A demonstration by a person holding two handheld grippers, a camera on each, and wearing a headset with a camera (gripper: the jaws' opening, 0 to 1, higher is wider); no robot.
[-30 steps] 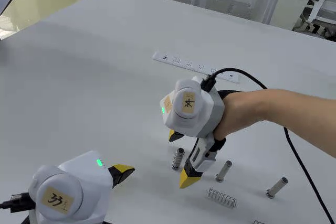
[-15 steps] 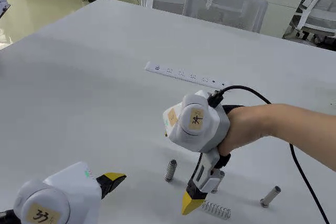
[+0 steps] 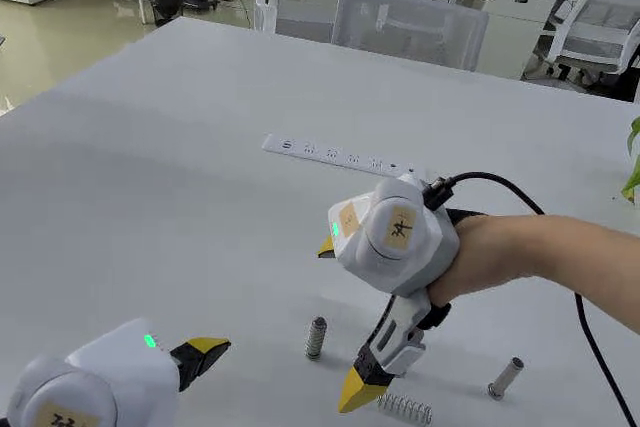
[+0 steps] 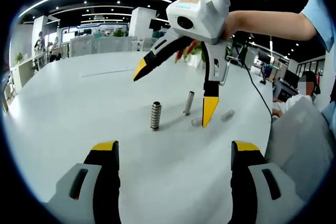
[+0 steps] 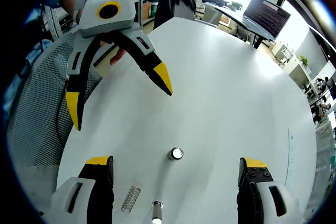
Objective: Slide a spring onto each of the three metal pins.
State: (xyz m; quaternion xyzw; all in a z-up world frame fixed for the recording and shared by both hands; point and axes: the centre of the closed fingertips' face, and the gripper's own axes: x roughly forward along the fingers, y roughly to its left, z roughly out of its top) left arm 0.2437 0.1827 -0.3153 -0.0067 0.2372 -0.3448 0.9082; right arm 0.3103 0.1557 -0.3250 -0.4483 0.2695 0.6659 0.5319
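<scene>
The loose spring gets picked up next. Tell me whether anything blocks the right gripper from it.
Nothing visible blocks it. The spring lies on the bare table beside the lower tip of the open right gripper. A bare pin stands close beside it, not across it.

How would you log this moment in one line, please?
right gripper: open, tip near loose spring | left gripper: open, empty | spring-fitted pin: upright

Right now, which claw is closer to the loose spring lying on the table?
Right. The right gripper hangs just above the loose spring; the left gripper sits well off to one side.
</scene>
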